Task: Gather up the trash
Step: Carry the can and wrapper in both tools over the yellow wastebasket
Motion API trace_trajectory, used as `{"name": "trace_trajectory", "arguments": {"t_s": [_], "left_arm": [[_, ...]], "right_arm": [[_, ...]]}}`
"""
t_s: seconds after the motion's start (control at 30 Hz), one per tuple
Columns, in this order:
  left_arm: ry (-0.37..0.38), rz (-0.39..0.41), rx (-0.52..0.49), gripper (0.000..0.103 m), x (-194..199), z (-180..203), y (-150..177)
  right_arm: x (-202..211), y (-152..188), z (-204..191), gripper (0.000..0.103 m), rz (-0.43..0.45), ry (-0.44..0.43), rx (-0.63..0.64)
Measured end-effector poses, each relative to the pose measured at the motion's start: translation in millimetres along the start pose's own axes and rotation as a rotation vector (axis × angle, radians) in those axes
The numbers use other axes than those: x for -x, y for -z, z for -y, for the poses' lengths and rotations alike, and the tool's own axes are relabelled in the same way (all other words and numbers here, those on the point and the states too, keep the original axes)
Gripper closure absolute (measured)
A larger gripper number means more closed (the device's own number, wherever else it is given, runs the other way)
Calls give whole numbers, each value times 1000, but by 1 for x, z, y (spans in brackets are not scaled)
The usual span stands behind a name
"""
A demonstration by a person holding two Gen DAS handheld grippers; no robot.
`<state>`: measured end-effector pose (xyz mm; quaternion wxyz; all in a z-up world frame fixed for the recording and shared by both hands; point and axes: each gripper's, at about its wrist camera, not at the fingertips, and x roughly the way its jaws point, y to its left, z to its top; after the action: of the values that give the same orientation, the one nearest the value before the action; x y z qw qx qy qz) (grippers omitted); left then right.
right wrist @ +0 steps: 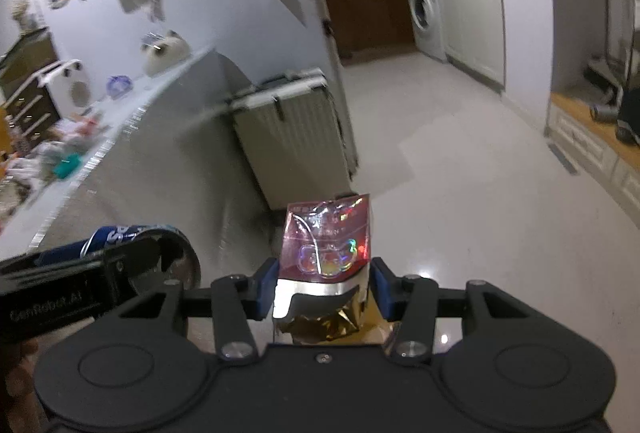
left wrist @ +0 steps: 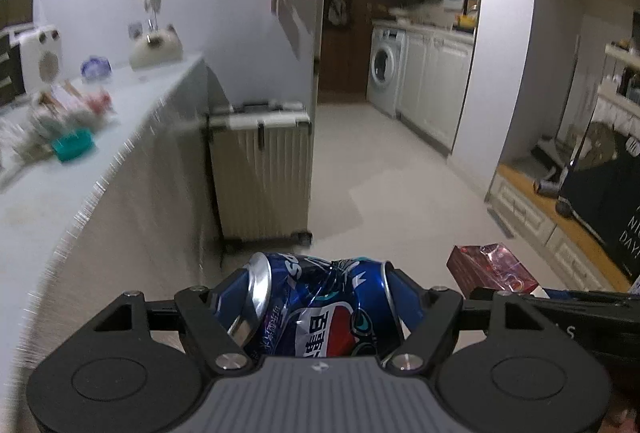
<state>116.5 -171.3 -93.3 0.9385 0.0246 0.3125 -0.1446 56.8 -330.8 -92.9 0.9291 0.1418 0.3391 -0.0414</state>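
Note:
My left gripper (left wrist: 318, 293) is shut on a crushed blue Pepsi can (left wrist: 316, 305), held sideways in the air beside the table. My right gripper (right wrist: 326, 283) is shut on a red cigarette pack (right wrist: 326, 241) with shiny wrap and gold foil at its base. The pack also shows at the right of the left wrist view (left wrist: 490, 269). The can and the left gripper show at the lower left of the right wrist view (right wrist: 120, 237). More small litter (left wrist: 64, 121) lies blurred on the white table.
A white table (left wrist: 48, 201) with a hanging cloth is on the left. A beige ribbed suitcase (left wrist: 262, 169) stands at its end. Open tiled floor (left wrist: 400, 173) leads to a washing machine (left wrist: 384, 67) and cabinets. A wooden platform (left wrist: 532, 201) is right.

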Motion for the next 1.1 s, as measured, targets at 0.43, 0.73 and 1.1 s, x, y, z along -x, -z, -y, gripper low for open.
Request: {"name": "trace_trajectory", "arguments": {"t_s": [0.43, 0.73, 1.1], "left_arm": [[-27, -199, 135, 28, -160, -31, 56], [-75, -291, 150, 28, -259, -51, 91], [-82, -376, 156, 28, -344, -63, 131]], "right_arm": [[-155, 40, 35, 54, -166, 34, -161], [-262, 64, 36, 54, -270, 83, -227], [-364, 97, 58, 53, -394, 95, -221]]}}
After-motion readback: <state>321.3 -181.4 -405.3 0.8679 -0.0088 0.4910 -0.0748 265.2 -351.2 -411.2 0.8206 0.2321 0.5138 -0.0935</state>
